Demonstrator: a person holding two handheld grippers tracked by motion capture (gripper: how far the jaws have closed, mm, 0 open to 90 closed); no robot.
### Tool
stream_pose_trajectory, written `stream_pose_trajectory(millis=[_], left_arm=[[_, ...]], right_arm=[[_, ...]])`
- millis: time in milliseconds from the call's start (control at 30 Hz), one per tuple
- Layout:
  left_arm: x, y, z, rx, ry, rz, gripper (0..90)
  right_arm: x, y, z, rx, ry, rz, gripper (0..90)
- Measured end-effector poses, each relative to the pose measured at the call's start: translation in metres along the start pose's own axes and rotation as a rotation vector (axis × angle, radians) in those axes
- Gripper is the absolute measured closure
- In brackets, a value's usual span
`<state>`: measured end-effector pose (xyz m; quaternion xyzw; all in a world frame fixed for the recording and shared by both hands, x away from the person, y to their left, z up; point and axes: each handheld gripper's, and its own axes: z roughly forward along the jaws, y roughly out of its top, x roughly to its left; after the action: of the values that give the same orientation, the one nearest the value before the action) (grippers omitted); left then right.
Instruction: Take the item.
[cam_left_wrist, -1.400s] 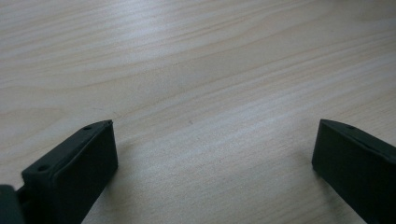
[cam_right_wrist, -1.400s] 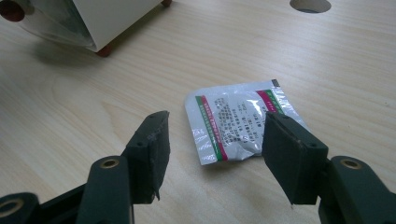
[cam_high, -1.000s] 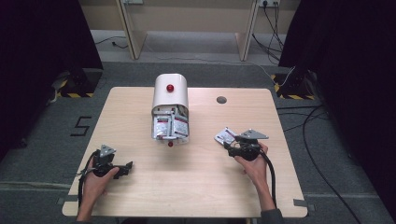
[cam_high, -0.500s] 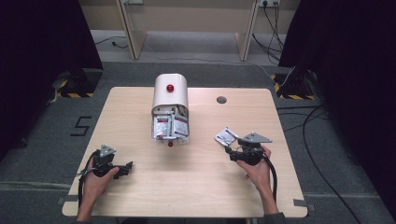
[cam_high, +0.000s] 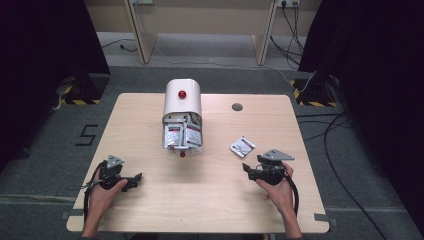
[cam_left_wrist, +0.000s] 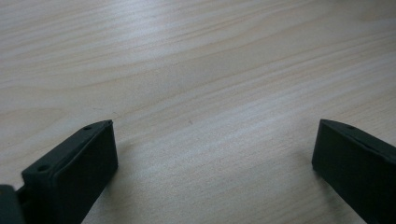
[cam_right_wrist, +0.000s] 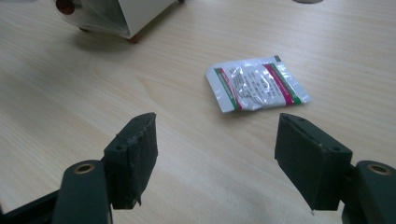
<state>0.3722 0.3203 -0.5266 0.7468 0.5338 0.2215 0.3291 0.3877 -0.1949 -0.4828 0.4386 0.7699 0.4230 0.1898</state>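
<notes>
- Left tool (cam_high: 134, 180) rests low on the counter (cam_high: 210, 200), jaws apart, gripping nothing.
- Right tool (cam_right_wrist: 215, 140) has jaws apart; the packet (cam_right_wrist: 254, 84) lies flat just beyond them.

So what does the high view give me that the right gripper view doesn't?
High view alone: the left gripper, both hands, and the white round-topped dispenser's red knob and the sachets in its open front. Right gripper view alone: the right gripper's black jaws wide apart and the loose sachet's red and green stripes. Both: that white foil sachet lying flat on the pale wooden table, with the dispenser beyond it.
</notes>
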Motion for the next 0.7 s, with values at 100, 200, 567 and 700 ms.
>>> stream_pose_trajectory(millis=[100,200,567,700], left_arm=[[0.000,0.000,0.000,0.000,0.000,0.000,0.0],[0.000,0.000,0.000,0.000,0.000,0.000,0.0],[0.000,0.000,0.000,0.000,0.000,0.000,0.0],[0.000,0.000,0.000,0.000,0.000,0.000,0.0]], right_arm=[[0.000,-0.004,-0.002,0.004,-0.004,0.010,27.9],[-0.001,-0.006,-0.003,0.004,-0.007,0.015,27.1],[0.000,-0.013,-0.010,0.004,-0.017,0.021,23.6],[0.000,-0.017,-0.013,-0.005,-0.011,0.030,23.5]])
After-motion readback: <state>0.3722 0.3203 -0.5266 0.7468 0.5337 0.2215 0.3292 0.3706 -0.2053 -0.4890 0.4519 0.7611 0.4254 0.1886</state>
